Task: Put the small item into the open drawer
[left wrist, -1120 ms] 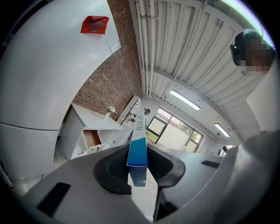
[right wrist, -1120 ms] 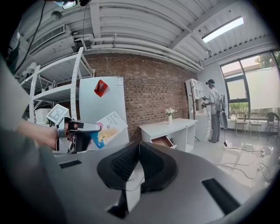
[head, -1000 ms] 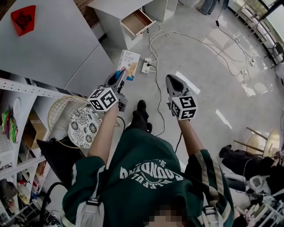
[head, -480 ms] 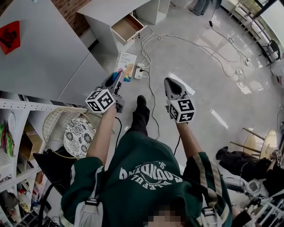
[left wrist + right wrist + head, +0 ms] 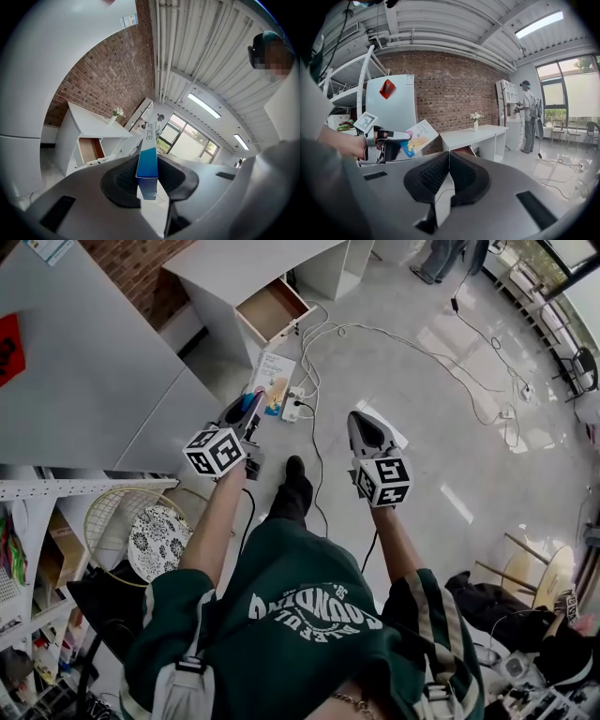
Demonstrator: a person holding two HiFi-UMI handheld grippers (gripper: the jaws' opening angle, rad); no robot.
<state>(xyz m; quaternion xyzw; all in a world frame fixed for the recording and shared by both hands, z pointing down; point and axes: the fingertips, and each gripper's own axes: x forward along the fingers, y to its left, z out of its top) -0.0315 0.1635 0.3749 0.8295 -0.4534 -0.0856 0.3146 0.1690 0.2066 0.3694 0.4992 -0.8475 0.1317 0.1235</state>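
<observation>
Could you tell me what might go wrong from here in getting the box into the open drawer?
Cables and a power strip lie on the floor between the person and the drawer: they could trip. The left gripper pinches the box by one end only, so it might tilt or slip.

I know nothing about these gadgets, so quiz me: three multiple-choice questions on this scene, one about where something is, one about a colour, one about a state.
1. Where is the open drawer?
A) in the white desk by the brick wall
B) in a wire shelf
C) under a window

2. What colour is the narrow edge of the box held in the left gripper?
A) red
B) blue
C) green

3. How do the right gripper fingers stand?
A) wide apart
B) clamped on a box
C) together, nothing between

Answers:
1 A, the drawer juts from the desk at the brick wall.
2 B, the left gripper view shows a blue edge.
3 C, the right gripper view shows them touching, empty.
</observation>
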